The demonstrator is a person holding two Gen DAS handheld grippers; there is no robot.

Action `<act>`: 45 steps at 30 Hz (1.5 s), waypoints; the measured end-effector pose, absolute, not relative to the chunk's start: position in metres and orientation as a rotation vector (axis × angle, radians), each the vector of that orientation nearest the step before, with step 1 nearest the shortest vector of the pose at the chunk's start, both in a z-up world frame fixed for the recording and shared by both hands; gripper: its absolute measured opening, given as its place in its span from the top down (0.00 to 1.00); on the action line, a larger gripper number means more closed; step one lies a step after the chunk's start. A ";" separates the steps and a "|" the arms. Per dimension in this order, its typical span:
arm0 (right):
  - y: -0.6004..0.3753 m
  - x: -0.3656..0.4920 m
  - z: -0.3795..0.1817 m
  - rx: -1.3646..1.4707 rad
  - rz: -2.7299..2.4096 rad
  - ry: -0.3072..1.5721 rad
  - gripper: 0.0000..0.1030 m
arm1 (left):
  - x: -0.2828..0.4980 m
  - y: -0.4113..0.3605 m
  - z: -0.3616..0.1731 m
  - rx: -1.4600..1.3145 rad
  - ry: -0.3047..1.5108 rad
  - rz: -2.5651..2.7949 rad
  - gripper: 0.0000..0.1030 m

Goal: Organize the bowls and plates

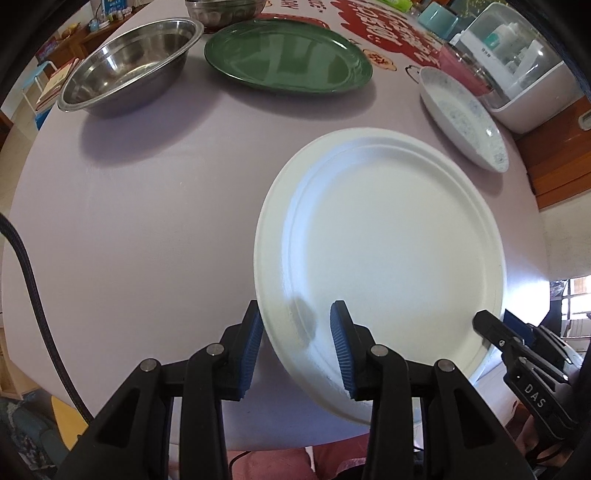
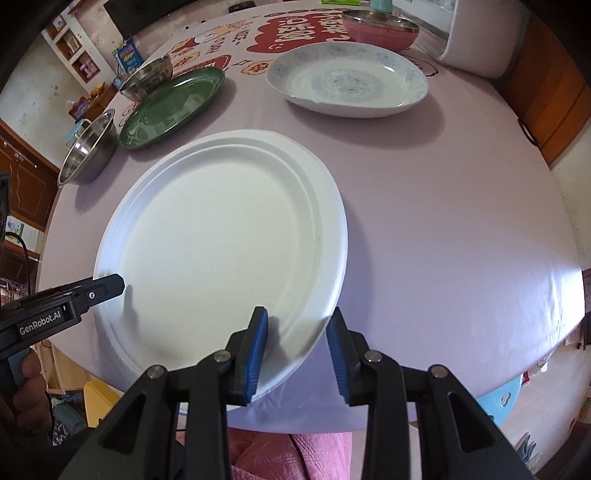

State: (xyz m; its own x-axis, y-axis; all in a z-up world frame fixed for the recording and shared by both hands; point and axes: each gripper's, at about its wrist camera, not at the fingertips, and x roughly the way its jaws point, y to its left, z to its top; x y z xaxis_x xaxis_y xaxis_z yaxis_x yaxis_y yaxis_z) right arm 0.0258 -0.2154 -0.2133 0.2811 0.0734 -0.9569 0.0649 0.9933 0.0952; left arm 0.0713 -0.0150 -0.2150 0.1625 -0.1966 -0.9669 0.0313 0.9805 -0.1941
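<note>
Jaws on both grippers straddle opposite edges of the white paper plate [image 1: 384, 243]. The left gripper [image 1: 297, 343] has the near-left rim between its blue pads, and the right gripper [image 2: 297, 347] has the near-right rim between its own. On each side a gap shows between at least one pad and the rim, so I read both as spread around the plate and not yet pinching it, though the fisheye bend makes the contact hard to judge. The plate lies at the near edge of the worktop [image 1: 147, 221], close to the person's lap, and from here it looks as if it rests flat on the lilac cloth.

Little of the sorting looks done. The dishes are all laid out singly and well apart: a steel bowl [image 1: 129, 70] at the far left, a green plate [image 1: 288, 59] beside it, a second steel bowl [image 1: 225, 11] behind that, a blue-patterned white dish [image 2: 347, 83] to the right, and a pink bowl [image 2: 380, 27] at the back. Nothing is stacked or nested yet. By my reckoning this is the first pick: the paper plate has still to be gripped and lifted, then plates gathered with plates and bowls with bowls.
</note>
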 end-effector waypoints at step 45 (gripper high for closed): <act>-0.239 -0.019 -0.155 0.271 -0.129 0.980 0.33 | 0.063 -0.049 -0.122 -0.031 1.093 -0.387 0.21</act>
